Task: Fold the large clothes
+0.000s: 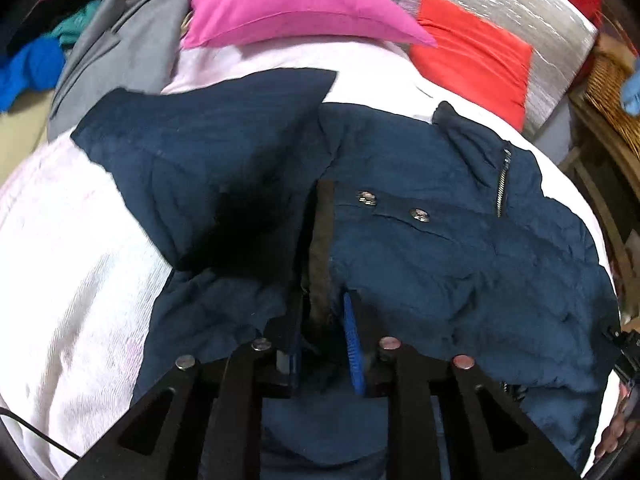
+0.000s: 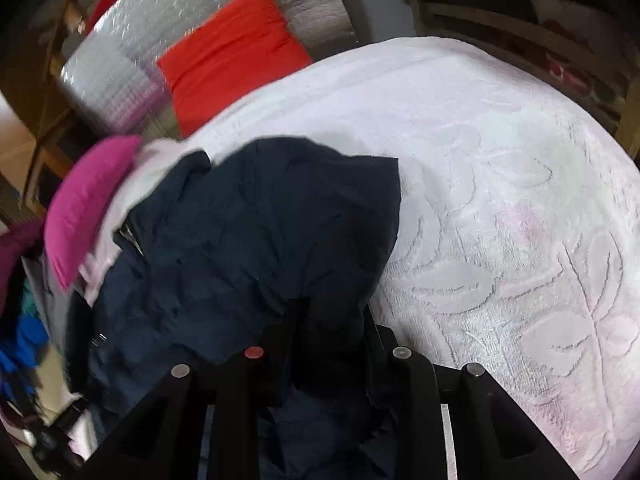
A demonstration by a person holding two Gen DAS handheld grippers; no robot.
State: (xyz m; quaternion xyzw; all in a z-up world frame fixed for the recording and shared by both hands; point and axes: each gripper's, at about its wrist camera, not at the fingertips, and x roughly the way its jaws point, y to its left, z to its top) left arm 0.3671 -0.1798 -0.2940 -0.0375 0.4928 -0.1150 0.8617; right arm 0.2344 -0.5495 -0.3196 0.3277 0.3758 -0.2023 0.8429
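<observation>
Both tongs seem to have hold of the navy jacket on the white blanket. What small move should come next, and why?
Probably carry both grips together across the navy jacket to lay the held edge over it. The left tongs pinch fabric by the snap placket, the right tongs are buried in another bunched edge, and the jacket lies crumpled on the white blanket, not yet a flat fold.

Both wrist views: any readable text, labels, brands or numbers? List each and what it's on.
None readable in either view.
Navy jacket: no tag or brand shows; its snap buttons may be embossed, but they are too small to read.
Pink pillow, red cushion, white patterned bedspread: plain, or patterned with leaves only, no lettering.
Left gripper and right gripper: no markings seen.
</observation>
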